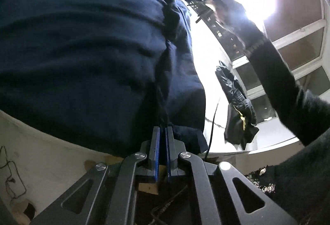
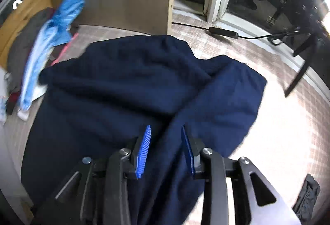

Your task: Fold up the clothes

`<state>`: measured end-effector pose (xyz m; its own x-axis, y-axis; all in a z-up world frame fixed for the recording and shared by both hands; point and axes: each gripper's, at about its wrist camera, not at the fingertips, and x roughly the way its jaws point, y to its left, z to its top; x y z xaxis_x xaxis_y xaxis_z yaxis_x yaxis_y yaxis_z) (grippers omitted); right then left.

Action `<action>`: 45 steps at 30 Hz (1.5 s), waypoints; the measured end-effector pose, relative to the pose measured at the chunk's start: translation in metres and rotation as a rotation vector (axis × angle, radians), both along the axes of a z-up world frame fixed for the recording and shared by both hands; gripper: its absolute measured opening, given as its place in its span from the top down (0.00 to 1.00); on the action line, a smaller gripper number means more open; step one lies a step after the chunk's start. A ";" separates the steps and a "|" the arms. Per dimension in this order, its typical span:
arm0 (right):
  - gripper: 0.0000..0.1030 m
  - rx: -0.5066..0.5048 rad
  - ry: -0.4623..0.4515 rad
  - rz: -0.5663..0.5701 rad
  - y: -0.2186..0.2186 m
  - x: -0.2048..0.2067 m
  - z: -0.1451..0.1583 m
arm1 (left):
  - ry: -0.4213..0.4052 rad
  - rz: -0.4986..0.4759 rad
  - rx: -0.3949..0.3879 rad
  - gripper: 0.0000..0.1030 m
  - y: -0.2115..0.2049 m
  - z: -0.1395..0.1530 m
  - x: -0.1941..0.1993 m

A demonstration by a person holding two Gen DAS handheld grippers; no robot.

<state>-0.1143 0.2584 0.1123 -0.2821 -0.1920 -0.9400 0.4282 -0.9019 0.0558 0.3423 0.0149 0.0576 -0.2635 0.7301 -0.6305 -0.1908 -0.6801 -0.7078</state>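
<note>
The left gripper is pinching the navy garment: its two blue pads are pressed almost together, and a seam or fold of the cloth is running straight down into the narrow slot between them. From that pinch the fabric is spreading up and away, filling most of the left wrist view, so this edge appears to be lifted clear of the floor.

The right gripper is standing with its fingers spread. A ridge of the navy garment is passing between the pads, but neither pad appears to be bearing on it; whether cloth is touching them cannot be told.

Judged step: gathering the garment for a fold, with one edge secured on the left side and the right side positioned for its own grip. The next move is calling for the right fingers to close on the ridge between them, then for both grippers to draw the cloth taut before laying it over.

Outward from the right fingers, the rest of the garment is lying rumpled on the patterned floor. A pale blue cloth is lying near its far-left edge, over a pile of other clothes. A cable is running along the floor beyond the garment, well apart from it
</note>
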 end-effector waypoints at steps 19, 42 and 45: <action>0.72 -0.196 -0.064 0.118 0.019 0.112 0.014 | 0.005 0.065 -0.220 0.93 -0.063 0.019 -0.001; 0.66 -0.203 0.173 0.008 0.056 0.447 -0.052 | 0.034 -0.437 -0.213 0.64 0.000 0.014 -0.039; 0.66 -0.173 0.192 0.018 0.047 0.447 -0.054 | 0.045 -0.472 -0.221 0.66 0.010 0.008 -0.038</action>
